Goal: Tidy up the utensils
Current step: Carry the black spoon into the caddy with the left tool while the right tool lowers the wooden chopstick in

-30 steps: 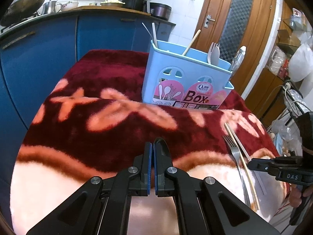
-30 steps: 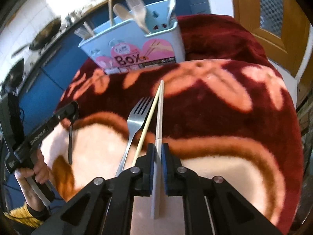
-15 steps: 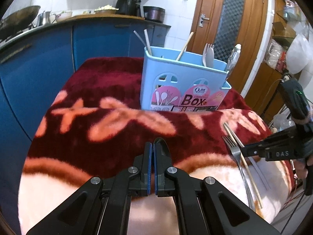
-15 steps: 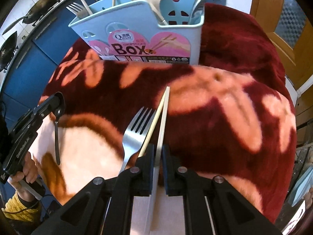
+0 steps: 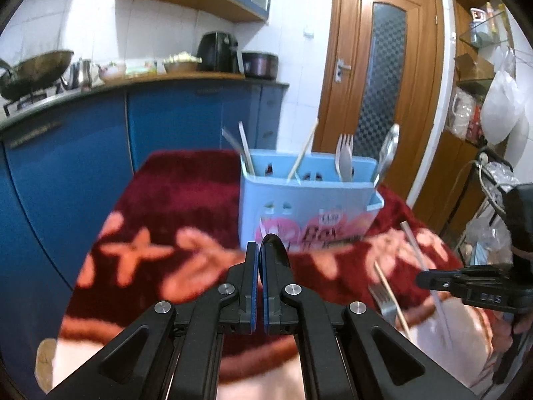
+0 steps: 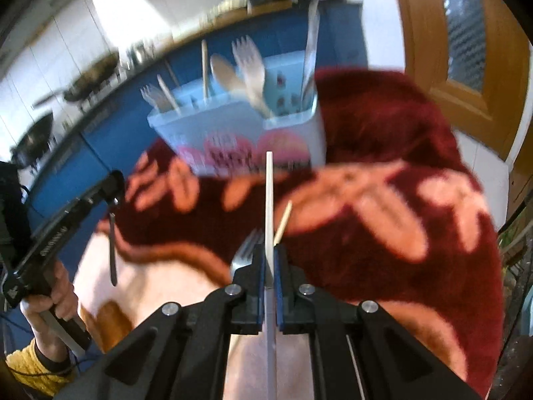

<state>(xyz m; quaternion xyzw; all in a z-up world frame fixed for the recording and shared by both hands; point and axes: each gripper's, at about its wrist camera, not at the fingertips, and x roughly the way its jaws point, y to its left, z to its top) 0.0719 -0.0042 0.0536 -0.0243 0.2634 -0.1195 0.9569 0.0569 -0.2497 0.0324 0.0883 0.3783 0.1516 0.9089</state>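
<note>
Your right tongs [image 6: 269, 266] are clamped on a single pale chopstick [image 6: 269, 200]: long, straight, off-white, running forward between the blue pads and raised off the blanket, its tip pointing at the utensil box [image 6: 240, 133]. Below it on the red floral blanket [image 6: 399, 200] lie a metal fork [image 6: 245, 250] and a thin wooden chopstick [image 6: 283, 221], just beside each other. Box is light blue plastic, upright, holding forks, a wooden spoon, chopsticks and a metal utensil.

Your left tongs [image 5: 259, 260] are closed with nothing between the pads, held above the blanket and angled down toward the box. Your left hand [image 6: 50, 303] grips its handle; yellow sleeve at the wrist.

Box label is blurred; "Box" is barely legible. Right tongs' side reads "DAS".
</note>
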